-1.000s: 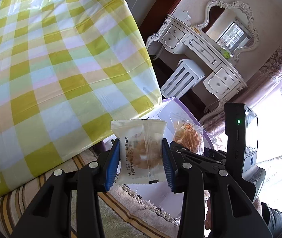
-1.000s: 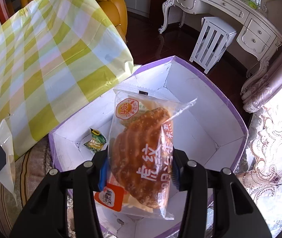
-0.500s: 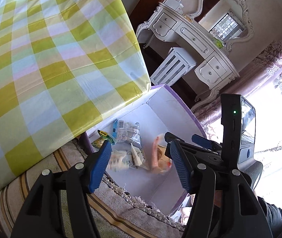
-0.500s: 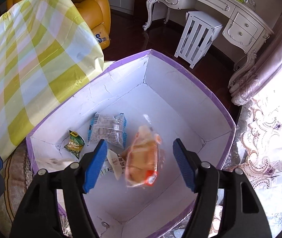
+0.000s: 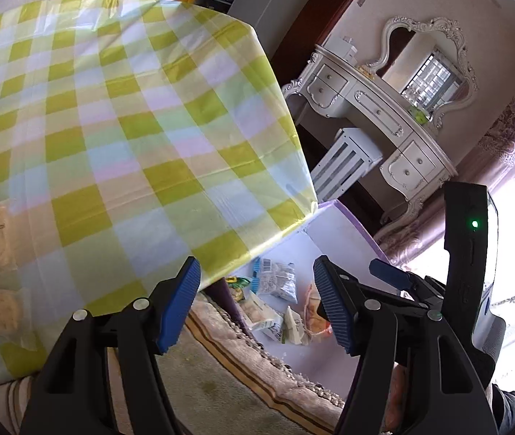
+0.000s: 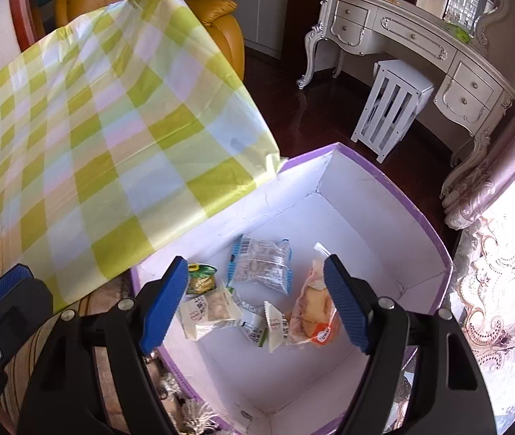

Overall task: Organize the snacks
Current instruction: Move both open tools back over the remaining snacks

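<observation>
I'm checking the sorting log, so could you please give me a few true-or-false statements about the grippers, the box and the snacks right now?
1. Both grippers are empty. True: the left gripper and right gripper stand open with nothing between the pads, having just opened.
2. The box is empty. False: several snacks lie in it.
3. The orange packet lies in the box. True.
4. The tablecloth is plain white. False: it is green-and-yellow checked.
</observation>
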The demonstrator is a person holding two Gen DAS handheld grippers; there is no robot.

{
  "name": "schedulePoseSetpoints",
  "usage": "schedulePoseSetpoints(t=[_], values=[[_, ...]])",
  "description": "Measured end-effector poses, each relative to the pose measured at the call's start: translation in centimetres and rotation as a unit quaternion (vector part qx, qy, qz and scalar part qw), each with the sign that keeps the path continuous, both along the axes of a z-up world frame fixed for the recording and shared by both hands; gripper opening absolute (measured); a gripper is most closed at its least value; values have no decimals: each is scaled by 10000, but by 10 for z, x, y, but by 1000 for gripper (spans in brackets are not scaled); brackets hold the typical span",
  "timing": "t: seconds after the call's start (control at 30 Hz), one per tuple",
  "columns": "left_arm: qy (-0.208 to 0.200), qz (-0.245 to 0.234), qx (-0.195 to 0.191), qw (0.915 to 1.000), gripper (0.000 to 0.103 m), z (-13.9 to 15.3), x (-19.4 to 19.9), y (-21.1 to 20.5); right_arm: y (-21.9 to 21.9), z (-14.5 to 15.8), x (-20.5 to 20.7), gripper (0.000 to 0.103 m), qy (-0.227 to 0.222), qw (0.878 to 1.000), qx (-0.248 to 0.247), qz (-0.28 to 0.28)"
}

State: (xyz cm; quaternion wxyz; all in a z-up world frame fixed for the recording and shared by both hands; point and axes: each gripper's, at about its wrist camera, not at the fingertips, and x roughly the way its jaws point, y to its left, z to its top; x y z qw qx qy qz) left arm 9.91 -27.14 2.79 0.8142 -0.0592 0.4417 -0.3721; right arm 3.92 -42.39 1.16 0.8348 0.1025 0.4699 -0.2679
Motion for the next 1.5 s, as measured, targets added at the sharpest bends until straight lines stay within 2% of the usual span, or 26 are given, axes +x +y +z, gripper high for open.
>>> schedulePoseSetpoints(t=[0.13,0.27,0.5,0.67,0.83,0.97,1.13,1.3,1.5], values=[[-331,605,95,9976,63,10,18,37,38,9,13,77,-277,9987,7,439],[-545,1184,216,9912,63,16,36,80,76,19,24,77,-471,9943,-112,952],[-462,2201,162,9742,63,13,60,165,136,21,43,77,-754,9814,272,1744],[-435,3032,177,9518,63,9,70,231,182,20,54,77,-829,9680,54,2369],[-150,3736,286,9270,63,-8,79,291,209,16,62,77,-784,9566,-62,2806],[45,4022,382,9148,63,-22,80,319,221,13,70,77,-775,9515,103,2974],[247,4061,495,9122,63,-37,79,327,242,10,80,77,-808,9423,160,3244],[361,3994,670,9136,63,-46,85,323,263,2,94,77,-686,9345,142,3491],[451,4051,861,9091,63,-53,92,322,273,-14,112,77,-426,9316,251,3602]])
